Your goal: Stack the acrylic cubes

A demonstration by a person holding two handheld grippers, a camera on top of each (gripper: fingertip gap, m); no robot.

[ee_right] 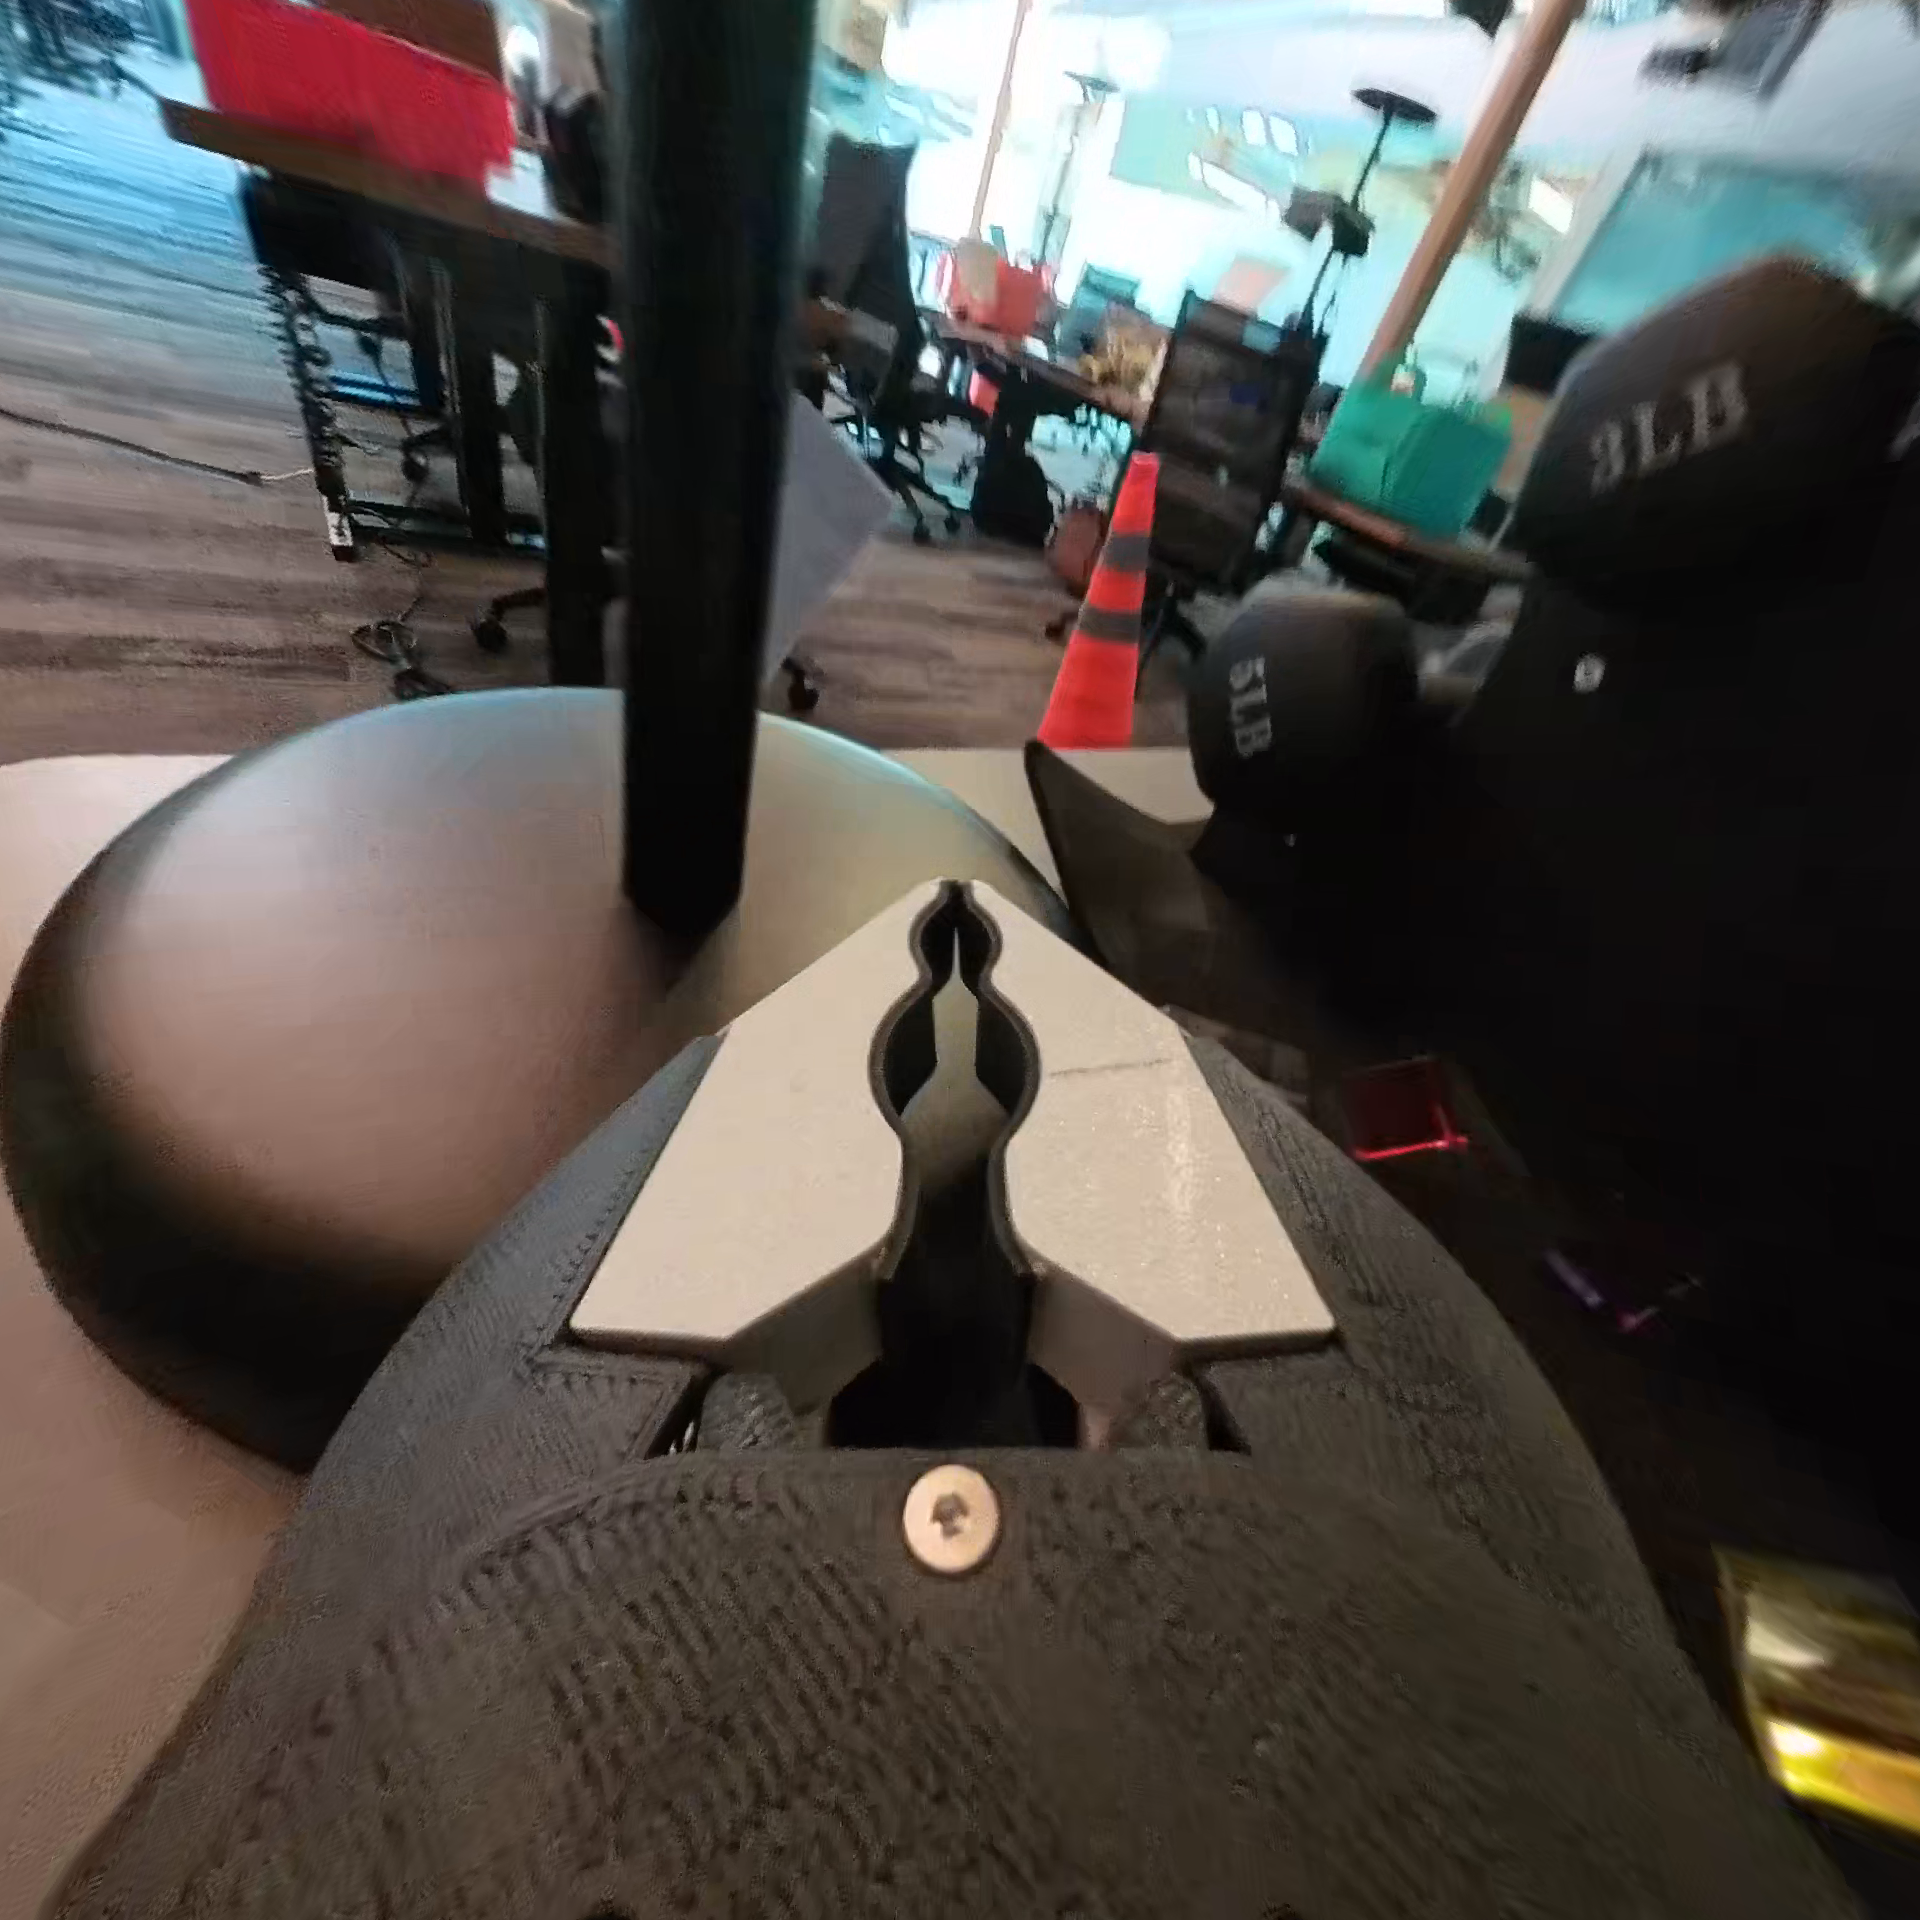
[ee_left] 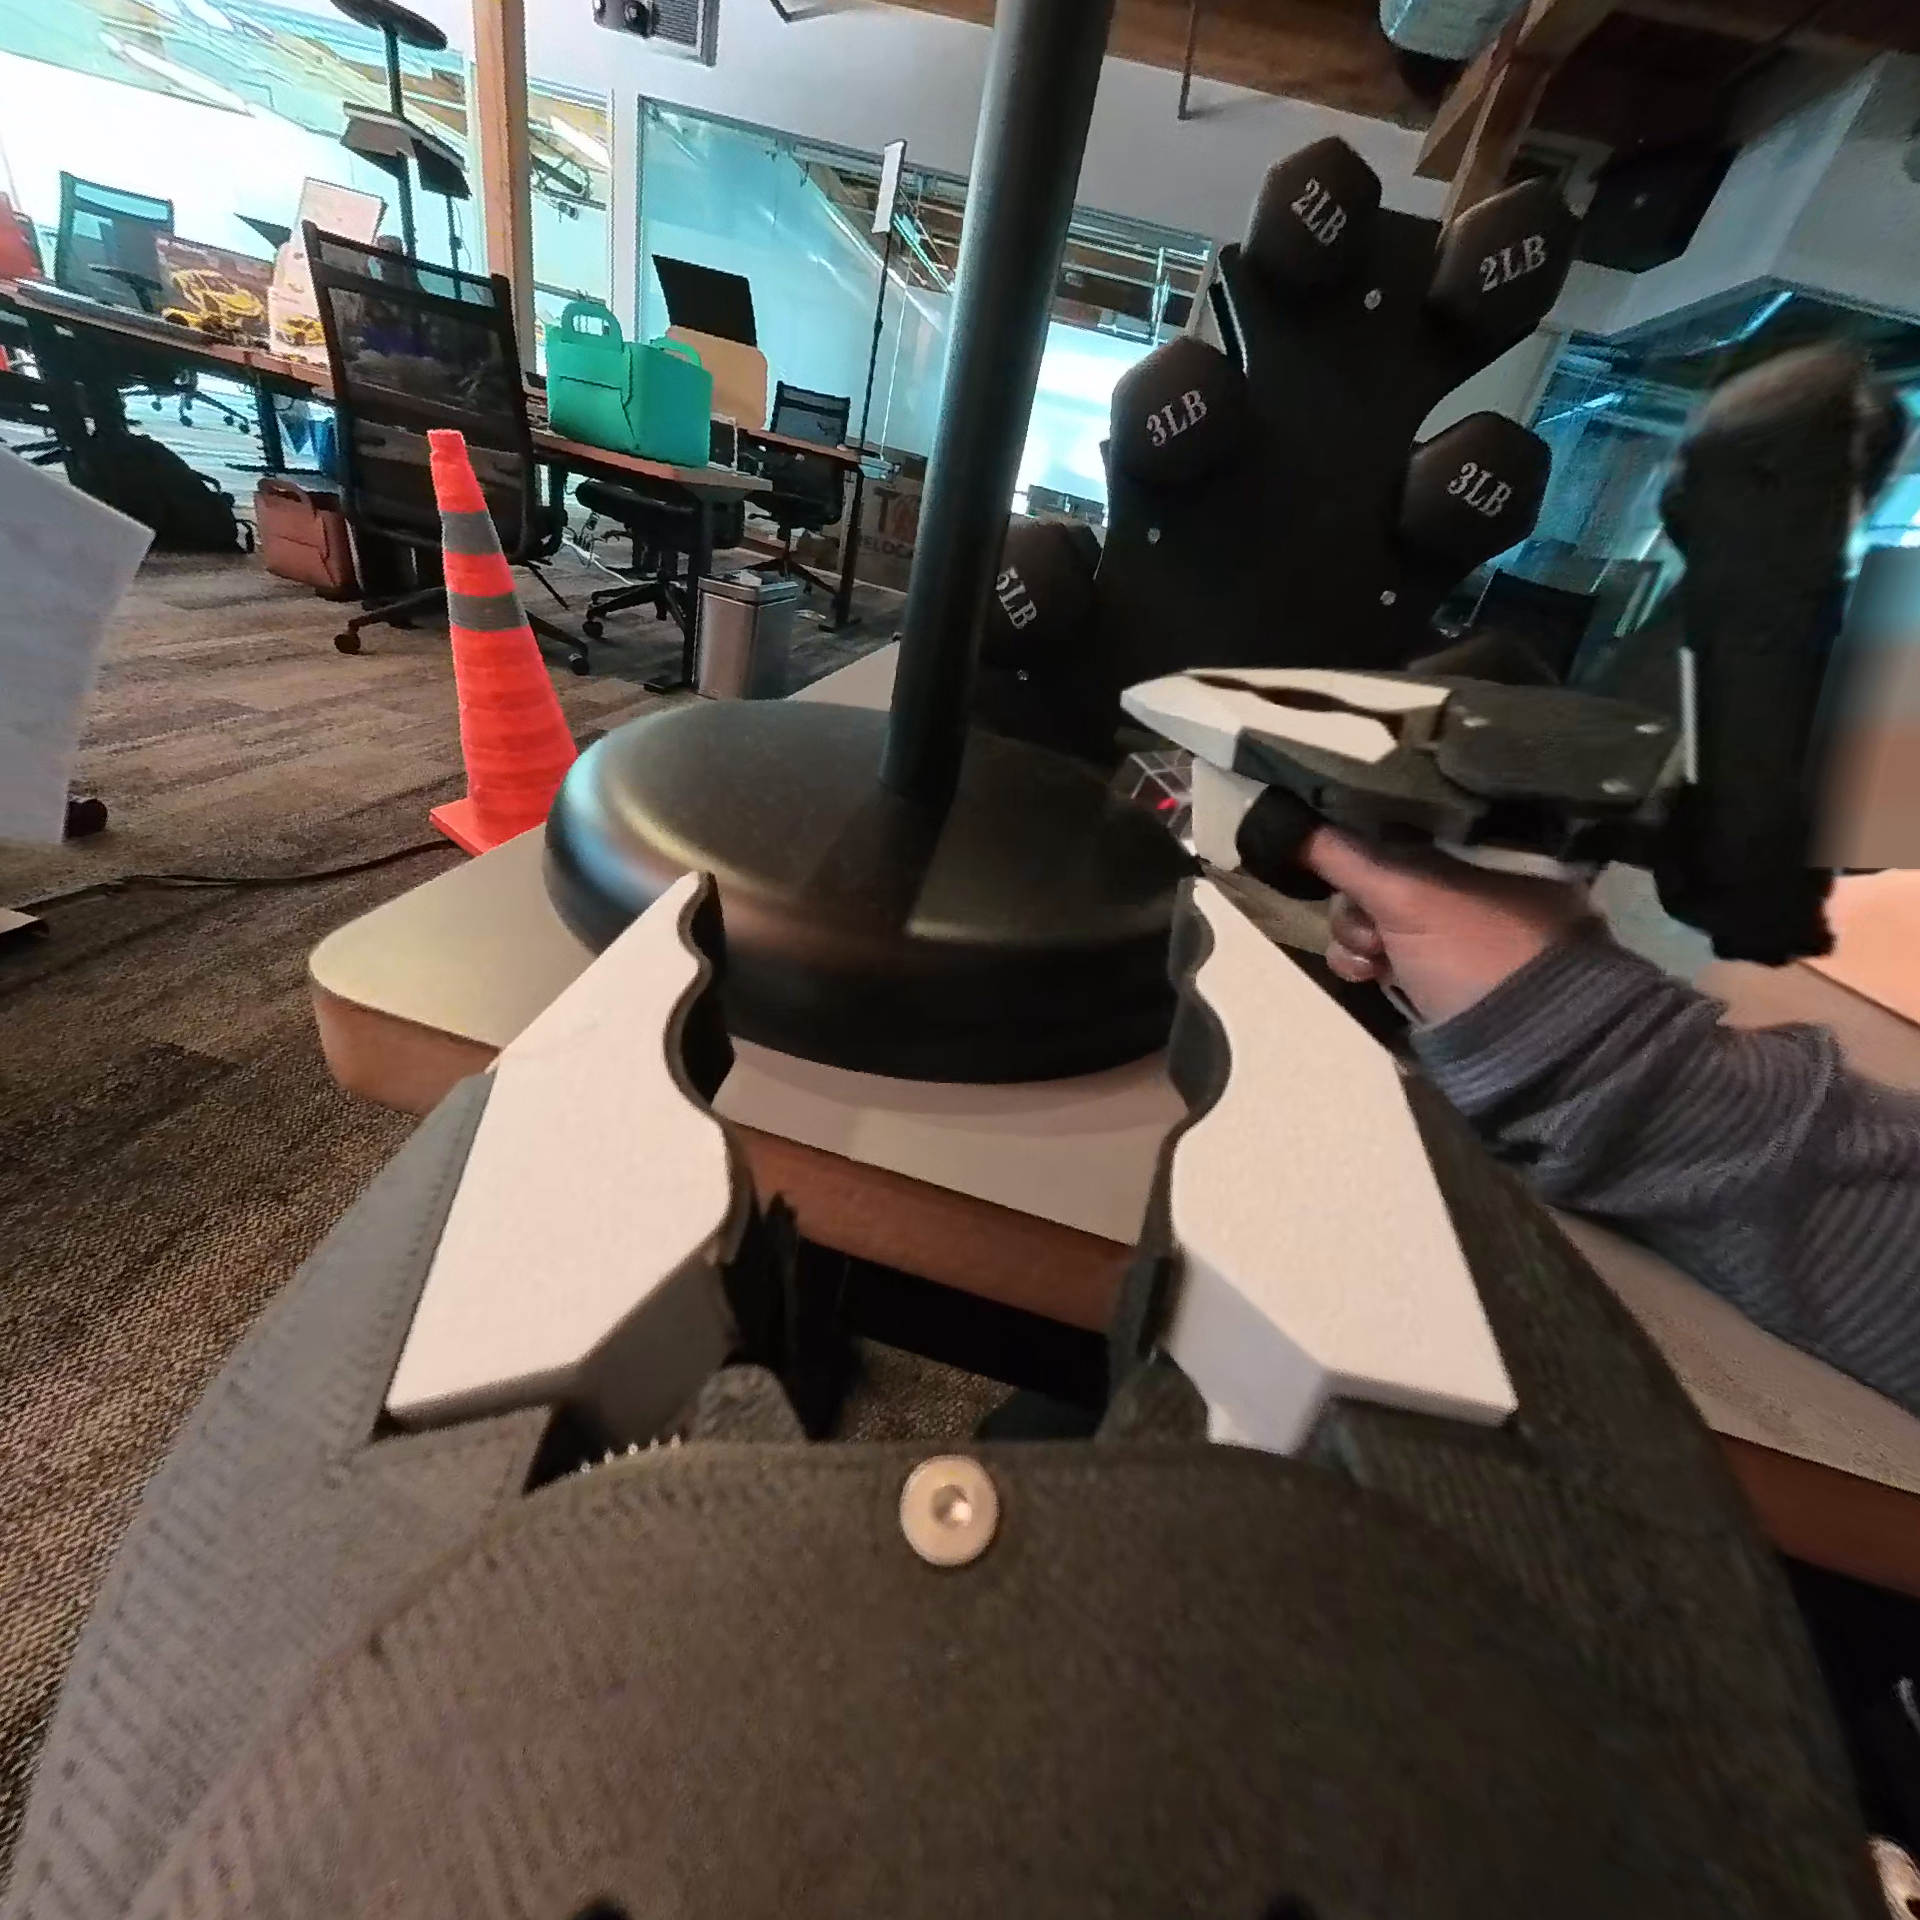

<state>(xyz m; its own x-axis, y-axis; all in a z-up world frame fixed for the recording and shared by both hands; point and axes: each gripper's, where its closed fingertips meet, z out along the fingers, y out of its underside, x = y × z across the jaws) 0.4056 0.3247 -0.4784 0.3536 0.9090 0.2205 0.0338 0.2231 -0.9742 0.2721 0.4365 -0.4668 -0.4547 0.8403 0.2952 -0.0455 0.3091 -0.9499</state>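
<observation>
Your left tongs (ee_left: 940, 925) spread wide around the black stand base (ee_left: 790, 821) on the counter (ee_left: 416, 956), pads apart from it, only this view showing your hand (ee_left: 1444, 925) levelling the clenched, bare right tongs (ee_right: 958, 894), red cube (ee_right: 1397, 1107) just right of those.

Left wrist view: low at table (ee_left: 436, 951) edge, close on stand base (ee_left: 790, 821), facing office. Right wrist view: over base (ee_right: 312, 987), nearer pole (ee_right: 707, 416). Shared: base, pole, cone (ee_left: 488, 644), dumbbell rack (ee_left: 1320, 416).
</observation>
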